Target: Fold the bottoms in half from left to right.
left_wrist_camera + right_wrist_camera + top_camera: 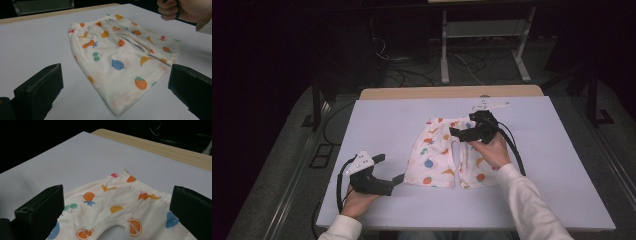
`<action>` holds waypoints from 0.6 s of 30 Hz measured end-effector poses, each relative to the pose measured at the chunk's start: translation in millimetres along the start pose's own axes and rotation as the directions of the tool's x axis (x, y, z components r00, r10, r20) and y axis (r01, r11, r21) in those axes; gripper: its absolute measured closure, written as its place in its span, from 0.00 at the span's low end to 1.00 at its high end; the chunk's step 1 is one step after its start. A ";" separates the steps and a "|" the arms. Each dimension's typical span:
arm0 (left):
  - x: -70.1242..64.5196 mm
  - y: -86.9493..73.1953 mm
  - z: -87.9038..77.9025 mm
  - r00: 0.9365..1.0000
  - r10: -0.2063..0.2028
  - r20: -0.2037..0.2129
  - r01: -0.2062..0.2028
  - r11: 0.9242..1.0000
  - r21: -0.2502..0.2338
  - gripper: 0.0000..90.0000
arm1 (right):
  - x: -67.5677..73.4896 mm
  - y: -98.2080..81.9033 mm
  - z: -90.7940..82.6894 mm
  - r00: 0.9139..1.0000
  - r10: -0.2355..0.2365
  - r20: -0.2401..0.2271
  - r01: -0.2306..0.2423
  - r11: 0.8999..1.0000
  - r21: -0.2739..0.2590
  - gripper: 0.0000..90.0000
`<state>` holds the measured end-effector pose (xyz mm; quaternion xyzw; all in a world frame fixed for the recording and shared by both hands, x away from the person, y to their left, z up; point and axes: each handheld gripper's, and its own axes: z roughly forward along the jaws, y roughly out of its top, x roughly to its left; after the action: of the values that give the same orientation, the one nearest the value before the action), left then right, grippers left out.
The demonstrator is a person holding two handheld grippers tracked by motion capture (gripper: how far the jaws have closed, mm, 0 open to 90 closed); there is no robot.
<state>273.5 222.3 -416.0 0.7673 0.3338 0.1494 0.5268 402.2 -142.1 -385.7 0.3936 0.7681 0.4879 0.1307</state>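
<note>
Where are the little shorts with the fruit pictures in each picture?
High view: the fruit-print shorts lie flat mid-table, between the two grippers.
Left gripper view: the shorts fill the centre, hem corner nearest the jaws.
Right gripper view: the shorts sit low and centre, waistband farthest away.
Shared landmark: the wooden table edge behind the white table.

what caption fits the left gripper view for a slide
Open left gripper faces the hem of fruit-print shorts lying flat on a white table.
</note>
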 end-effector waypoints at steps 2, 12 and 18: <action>0.1 0.0 0.0 1.000 -0.002 0.001 0.002 1.000 0.000 0.00 | -0.3 0.3 1.6 1.000 0.004 -0.002 -0.004 1.000 0.002 0.00; 0.4 0.0 -0.3 1.000 -0.003 0.002 0.003 1.000 -0.002 0.00 | -0.2 8.7 22.6 1.000 0.017 -0.004 -0.017 1.000 0.007 0.00; 0.2 -0.2 -0.1 1.000 -0.005 0.005 0.005 1.000 -0.002 0.00 | -1.2 13.4 34.6 1.000 0.013 0.003 -0.013 1.000 0.018 0.00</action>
<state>273.5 222.5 -416.2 0.7664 0.3341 0.1465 0.5288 429.6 -117.8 -391.4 0.4004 0.7696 0.4813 0.1251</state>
